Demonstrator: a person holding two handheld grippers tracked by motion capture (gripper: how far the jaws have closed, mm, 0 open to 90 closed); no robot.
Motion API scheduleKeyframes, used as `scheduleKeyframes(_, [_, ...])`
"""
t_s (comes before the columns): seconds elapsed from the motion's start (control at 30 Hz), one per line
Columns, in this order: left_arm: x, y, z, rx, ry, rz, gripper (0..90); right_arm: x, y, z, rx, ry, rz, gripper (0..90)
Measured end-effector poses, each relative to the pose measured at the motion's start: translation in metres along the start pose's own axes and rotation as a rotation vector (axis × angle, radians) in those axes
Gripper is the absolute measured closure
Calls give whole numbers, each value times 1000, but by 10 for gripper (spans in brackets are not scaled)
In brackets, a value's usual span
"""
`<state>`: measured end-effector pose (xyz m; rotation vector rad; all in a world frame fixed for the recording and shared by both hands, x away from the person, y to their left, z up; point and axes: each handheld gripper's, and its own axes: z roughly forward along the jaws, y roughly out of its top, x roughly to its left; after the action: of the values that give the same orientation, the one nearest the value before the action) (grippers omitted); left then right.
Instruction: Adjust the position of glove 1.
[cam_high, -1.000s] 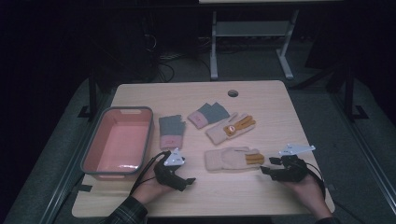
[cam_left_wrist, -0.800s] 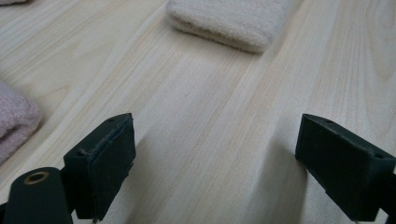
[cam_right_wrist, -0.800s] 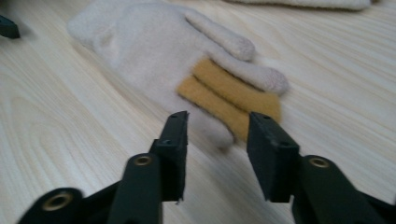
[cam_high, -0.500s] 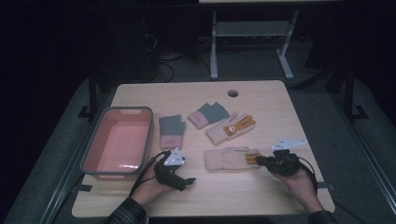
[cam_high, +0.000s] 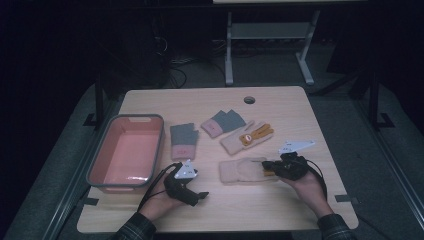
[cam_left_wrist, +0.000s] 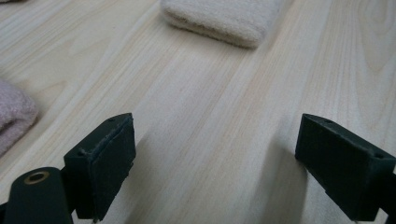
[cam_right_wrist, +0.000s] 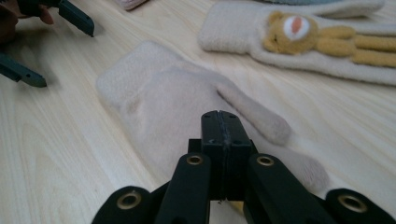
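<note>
Pink-lined and grey-rimmed, the bin (cam_high: 126, 152) sits at the left of the table (cam_high: 310, 107) and holds nothing. Just right of its near corner, the left gripper (cam_high: 197, 196) rests low over bare wood with its jaws spread wide and nothing between them. Farther back lie a grey-and-pink mitten (cam_high: 183, 140) and a second one (cam_high: 223, 123) to its right, then a cream glove with a bear figure (cam_high: 247, 136). Near of that glove lies the plain cream mitten (cam_high: 244, 170), flat on the table, cuff toward the left. The right gripper (cam_high: 267, 167) meets this mitten at its right end, jaws pressed together. The step in hand appears to be the pinch on the cream mitten, probably ahead of a transfer toward the bin. The next move calls for a lift high enough to clear the fabric, then travel left past the left gripper. The right gripper view resolves what the high view does not: the pads (cam_right_wrist: 219, 135) meet with no visible gap, low on the mitten, near its thumb (cam_right_wrist: 254, 112); whether fabric is caught between them cannot be confirmed. The left gripper view adds the mitten's ribbed cuff (cam_left_wrist: 224, 18) beyond the wide jaws.
</note>
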<state>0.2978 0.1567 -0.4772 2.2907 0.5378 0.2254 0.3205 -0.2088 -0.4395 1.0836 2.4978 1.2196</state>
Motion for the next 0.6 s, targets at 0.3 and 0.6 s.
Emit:
scheduleKeyframes(0.3, [1, -1, -2, 4, -7, 13, 114, 4, 18, 14, -12, 18, -31, 900])
scheduleKeyframes(0.6, [1, -1, -2, 2, -8, 10, 114, 11, 34, 33, -9, 37, -63, 900])
